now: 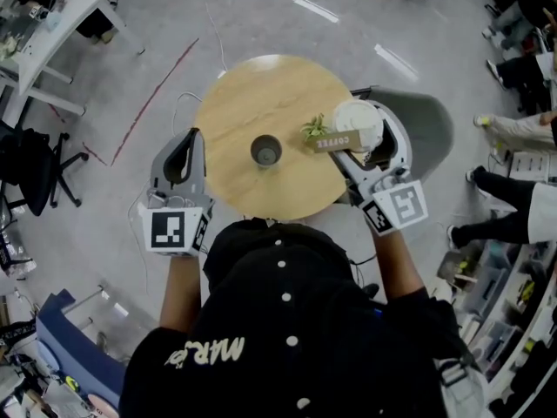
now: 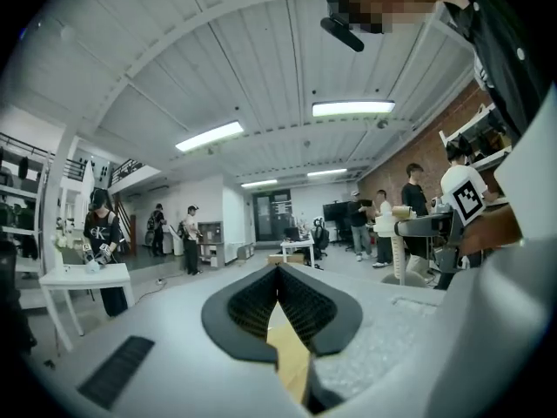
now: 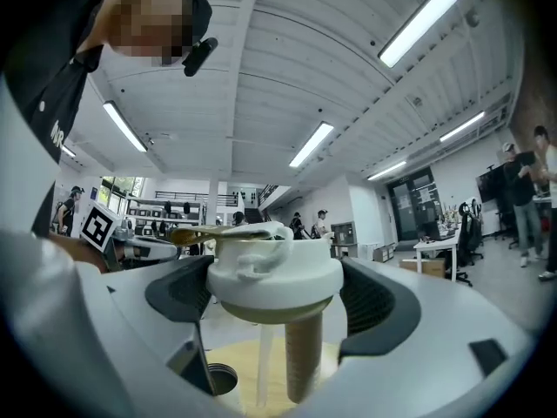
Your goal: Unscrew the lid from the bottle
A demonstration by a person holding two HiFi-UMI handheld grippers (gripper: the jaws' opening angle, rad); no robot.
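Note:
A dark bottle (image 1: 265,151) stands open-topped in the middle of the round wooden table (image 1: 235,103). Its white lid (image 1: 355,122) is off the bottle and raised over the table's right side, with my right gripper (image 1: 365,138) shut on it. In the right gripper view the lid (image 3: 274,273) sits between the jaws, a tan tube and a white straw hang below it, and the bottle's mouth (image 3: 214,378) shows at the lower left. My left gripper (image 1: 180,158) is at the table's left edge, apart from the bottle. Its jaws (image 2: 278,279) are shut with nothing between them.
A small green plant (image 1: 314,130) and a brown sign (image 1: 338,141) sit on the table just left of the held lid. A grey chair (image 1: 422,120) stands behind the right gripper. Several people stand in the room at the right, and a white desk (image 1: 61,16) stands far left.

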